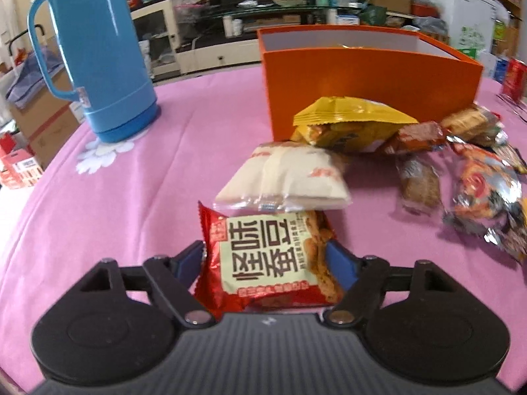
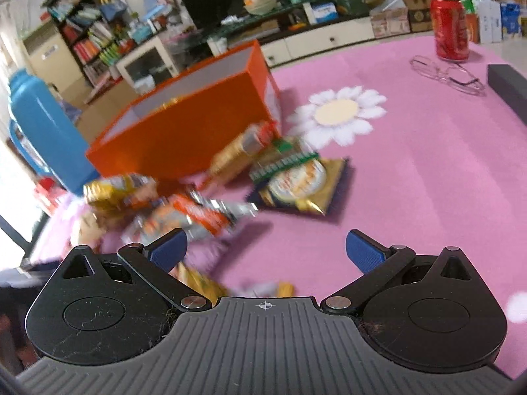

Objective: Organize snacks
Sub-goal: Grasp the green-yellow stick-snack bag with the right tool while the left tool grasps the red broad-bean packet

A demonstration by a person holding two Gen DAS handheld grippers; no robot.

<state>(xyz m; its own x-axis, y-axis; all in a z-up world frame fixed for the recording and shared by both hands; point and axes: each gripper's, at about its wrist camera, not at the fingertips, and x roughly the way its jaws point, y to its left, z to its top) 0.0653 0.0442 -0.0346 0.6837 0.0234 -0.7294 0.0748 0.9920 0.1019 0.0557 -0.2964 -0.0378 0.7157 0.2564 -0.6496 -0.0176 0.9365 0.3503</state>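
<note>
Table (image 1: 98,197): covered by a pink cloth printed with white daisies; 1 daisy (image 2: 339,113) lies just right of the box in the right wrist view.
Box (image 1: 372,85): orange, open at the top, pale inside, standing on the cloth behind the snacks; something yellow shows just above its rim.
Flask (image 1: 98,52): blue, with a handle, upright on the cloth, well left of the box.
Snack pile: loose packets lie on the cloth in front of the box, outside it. A yellow packet (image 1: 349,121) leans against the box wall. A white packet (image 1: 283,177) lies just in front of that. Brown and silver-orange packets (image 1: 481,191) spread to the right.
Gold packet (image 2: 296,181): lies flat near the box's right corner, beside a long wrapped biscuit roll (image 2: 243,151).
Can (image 2: 449,28): red, upright at the far edge of the table, well apart from the snacks.
Glasses (image 2: 448,74): lying on the cloth just in front of the can.
Left gripper (image 1: 266,263): part open, its 2 blue pads (image 1: 342,266) against the sides of a red packet (image 1: 263,256) with a cream label, which it holds just in front of the white packet.
Right gripper (image 2: 266,250): jaws wide apart, nothing between the pads, over bare cloth to the right of the blurred packets.
</note>
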